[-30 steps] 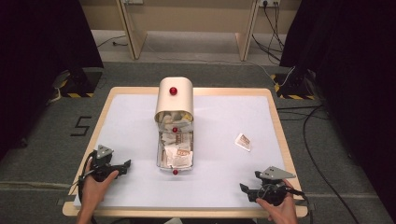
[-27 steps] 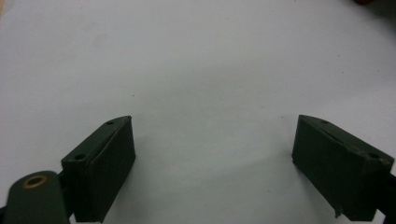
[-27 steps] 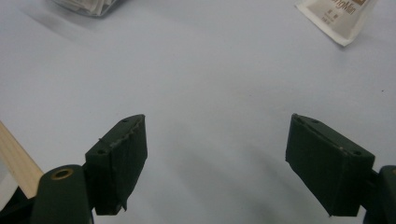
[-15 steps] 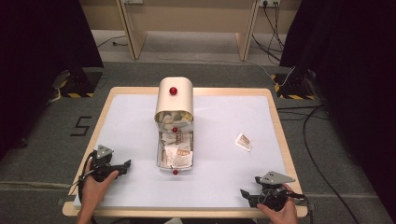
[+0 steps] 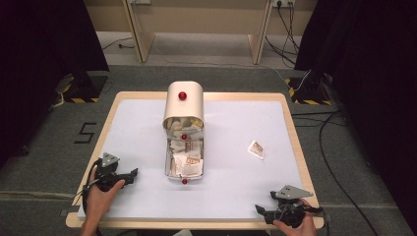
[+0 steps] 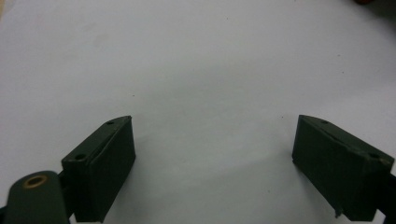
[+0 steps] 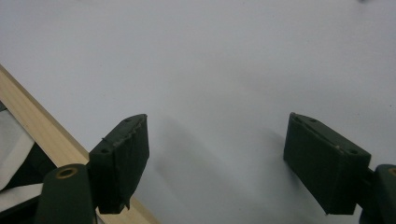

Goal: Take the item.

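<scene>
A cream metal box (image 5: 183, 104) with red knobs stands at the table's middle, its front flap (image 5: 185, 159) folded down and heaped with paper sachets. One loose sachet (image 5: 255, 149) lies to its right. My left gripper (image 5: 133, 173) rests open near the front left, pointing toward the flap, and its own view shows the jaws wide apart around bare white surface (image 6: 210, 93). My right gripper (image 5: 259, 211) sits open at the front right edge, pointing left. In its own view the jaws are spread with nothing between them.
The white table top (image 5: 236, 123) has a wooden rim (image 7: 42, 128), which runs just beside my right gripper's left jaw. Table legs, cables and dark curtains stand beyond the far side.
My right gripper has drifted back toward the front edge of the table. The left gripper, the box and the sachet have stayed put.
</scene>
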Demonstrator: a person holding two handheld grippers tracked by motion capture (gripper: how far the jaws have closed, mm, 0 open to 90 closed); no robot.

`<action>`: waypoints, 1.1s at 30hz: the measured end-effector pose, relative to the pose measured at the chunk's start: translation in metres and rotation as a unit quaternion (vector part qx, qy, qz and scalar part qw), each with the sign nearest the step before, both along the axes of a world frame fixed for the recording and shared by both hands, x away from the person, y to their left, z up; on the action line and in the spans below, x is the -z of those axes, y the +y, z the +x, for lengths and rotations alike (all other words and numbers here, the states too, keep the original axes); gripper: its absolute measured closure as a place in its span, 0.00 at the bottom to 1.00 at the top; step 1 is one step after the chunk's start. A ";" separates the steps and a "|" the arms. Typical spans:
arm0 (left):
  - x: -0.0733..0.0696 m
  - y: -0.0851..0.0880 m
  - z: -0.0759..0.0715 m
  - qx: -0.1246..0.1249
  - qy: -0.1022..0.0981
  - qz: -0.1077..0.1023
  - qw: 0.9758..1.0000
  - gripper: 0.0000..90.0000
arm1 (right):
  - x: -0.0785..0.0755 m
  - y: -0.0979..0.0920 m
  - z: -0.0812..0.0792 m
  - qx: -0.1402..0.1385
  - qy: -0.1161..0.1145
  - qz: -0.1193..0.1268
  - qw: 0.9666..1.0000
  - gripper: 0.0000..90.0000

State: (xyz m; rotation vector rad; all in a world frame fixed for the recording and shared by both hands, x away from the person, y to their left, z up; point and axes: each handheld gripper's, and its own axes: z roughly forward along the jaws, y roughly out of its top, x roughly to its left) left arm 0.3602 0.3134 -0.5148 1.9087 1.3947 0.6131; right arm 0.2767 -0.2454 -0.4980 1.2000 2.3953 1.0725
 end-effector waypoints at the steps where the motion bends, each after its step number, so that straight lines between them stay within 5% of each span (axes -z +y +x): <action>1: 0.000 0.000 0.000 0.000 0.000 0.000 1.000 0.14 | 0.000 0.000 -0.001 0.001 -0.001 0.000 1.000 0.26; 33: 0.000 0.000 0.000 0.000 0.000 0.000 1.000 0.14 | 0.003 0.001 -0.004 -0.006 -0.016 -0.007 1.000 0.24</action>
